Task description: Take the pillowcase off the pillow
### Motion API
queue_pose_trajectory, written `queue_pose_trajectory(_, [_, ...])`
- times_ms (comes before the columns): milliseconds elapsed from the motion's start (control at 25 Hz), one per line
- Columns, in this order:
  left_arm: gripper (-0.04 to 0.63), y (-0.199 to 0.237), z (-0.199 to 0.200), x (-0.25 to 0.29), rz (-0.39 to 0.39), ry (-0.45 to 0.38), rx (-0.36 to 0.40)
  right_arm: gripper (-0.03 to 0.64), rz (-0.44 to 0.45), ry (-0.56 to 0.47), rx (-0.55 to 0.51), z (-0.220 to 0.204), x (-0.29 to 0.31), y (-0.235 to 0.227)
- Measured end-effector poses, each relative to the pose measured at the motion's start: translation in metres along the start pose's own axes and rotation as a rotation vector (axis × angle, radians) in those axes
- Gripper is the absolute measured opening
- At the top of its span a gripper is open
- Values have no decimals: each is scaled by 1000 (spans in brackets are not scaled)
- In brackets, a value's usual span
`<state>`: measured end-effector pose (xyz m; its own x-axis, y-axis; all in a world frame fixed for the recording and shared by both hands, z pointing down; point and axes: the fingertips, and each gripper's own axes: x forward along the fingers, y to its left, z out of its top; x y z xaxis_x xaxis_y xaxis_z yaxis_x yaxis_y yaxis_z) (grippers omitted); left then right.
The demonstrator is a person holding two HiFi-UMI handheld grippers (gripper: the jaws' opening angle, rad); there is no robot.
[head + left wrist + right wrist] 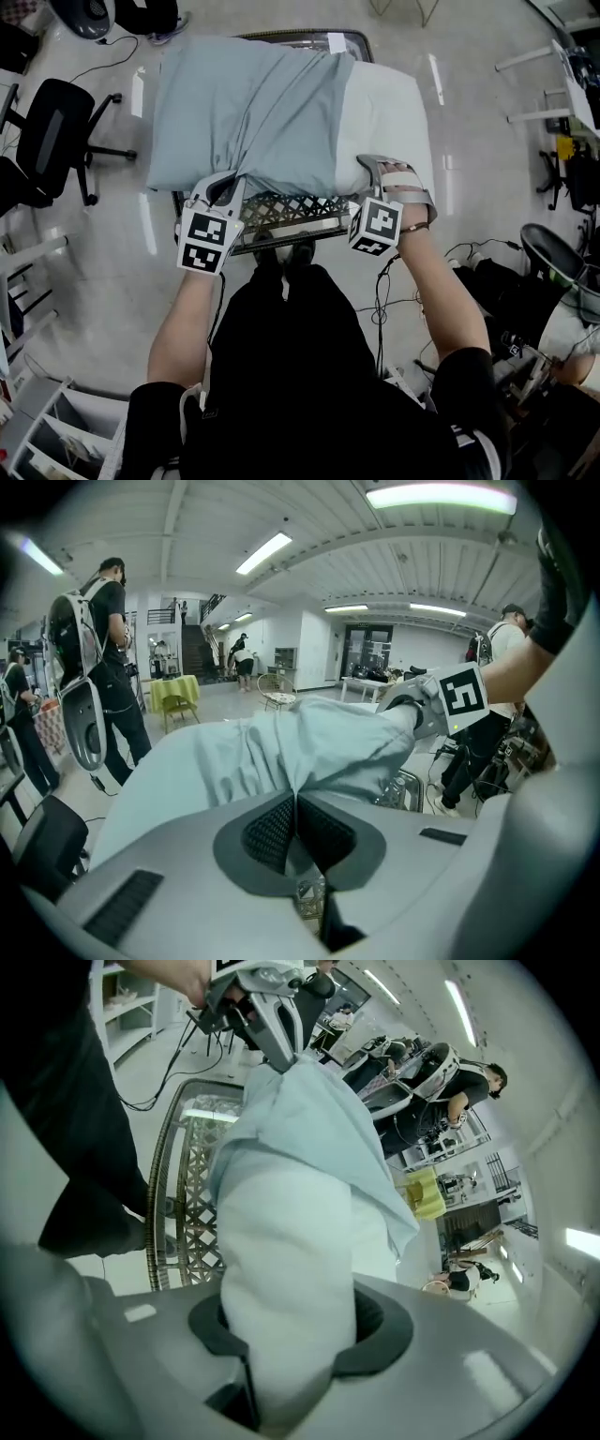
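A white pillow (pixel 389 108) lies across a small table, its left part still inside a pale blue pillowcase (pixel 248 112). My left gripper (pixel 225 185) is shut on the pillowcase's near edge, and the blue cloth (pixel 281 752) bunches up from between its closed pads (pixel 272 832). My right gripper (pixel 394 176) is clamped on the bare pillow's near right corner. The white stuffing (pixel 291 1269) fills the gap between its jaws and is squeezed there. The right gripper view also shows the left gripper (pixel 272 1012) pinching the blue cloth (pixel 309 1110).
A metal lattice table (pixel 291 211) carries the pillow, and its rim (pixel 169 1194) shows beside it. An office chair (pixel 56 131) stands at the left, with cables and gear (pixel 553 253) at the right. A person with a backpack (pixel 103 667) stands beyond.
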<state>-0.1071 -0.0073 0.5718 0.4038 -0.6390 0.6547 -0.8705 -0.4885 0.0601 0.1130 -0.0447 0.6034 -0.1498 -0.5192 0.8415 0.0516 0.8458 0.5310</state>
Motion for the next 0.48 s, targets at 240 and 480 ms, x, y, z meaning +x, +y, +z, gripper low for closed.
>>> queue_pose_trajectory(240, [8, 26, 7, -15, -19, 24, 45, 198, 90, -8, 43, 1, -25, -14])
queue_pose_trajectory(480, [9, 11, 19, -24, -107, 10, 86, 199, 183, -35, 131, -13, -43, -16])
